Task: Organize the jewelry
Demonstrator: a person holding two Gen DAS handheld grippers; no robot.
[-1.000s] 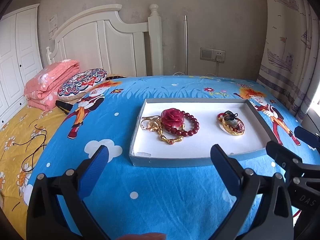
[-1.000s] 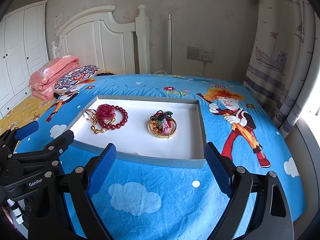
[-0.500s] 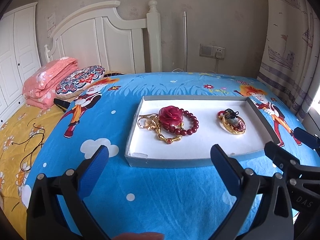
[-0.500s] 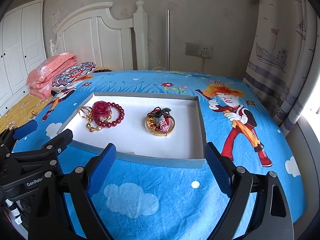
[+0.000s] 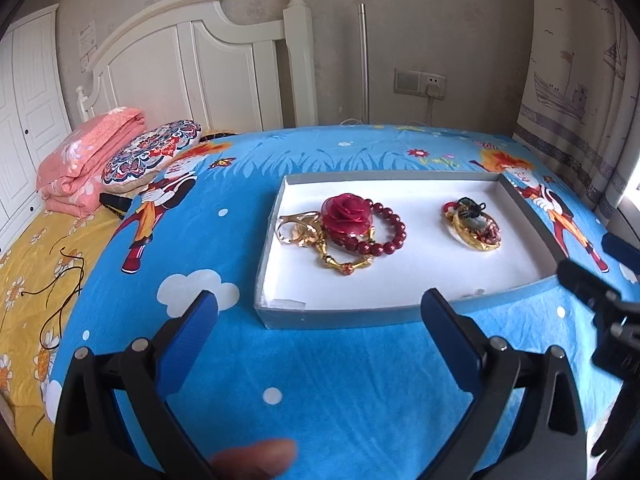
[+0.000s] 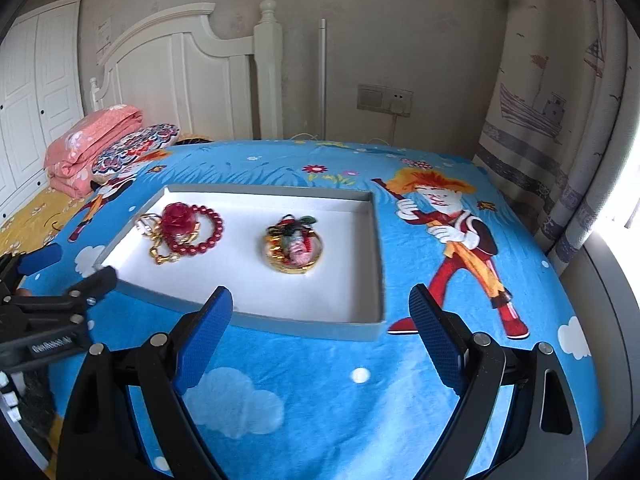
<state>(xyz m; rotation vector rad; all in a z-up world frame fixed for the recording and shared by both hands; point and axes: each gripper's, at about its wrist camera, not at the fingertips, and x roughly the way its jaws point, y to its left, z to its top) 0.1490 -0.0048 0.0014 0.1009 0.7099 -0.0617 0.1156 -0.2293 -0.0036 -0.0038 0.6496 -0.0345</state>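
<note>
Bedspread [image 5: 320, 360] bare before tray [image 5: 340, 316]; jaws wide.

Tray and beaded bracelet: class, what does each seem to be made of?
Tray: probably cardboard, matte grey outside, white inside; thin straight walls, sharp folded corners.
Bracelet: glossy dark red beads, perhaps glass or polished stone; each shows a bright highlight. Which one is unclear.

A shallow grey tray [image 5: 340, 316] with a white floor lies flat on the bed; toward its left end a dark red bead bracelet [image 5: 384, 236] with a red rose [image 5: 347, 216] overlaps a gold chain [image 5: 320, 248]; well apart, right of centre, lies a gold bangle [image 5: 476, 232] bundled with red and dark pieces.
</note>
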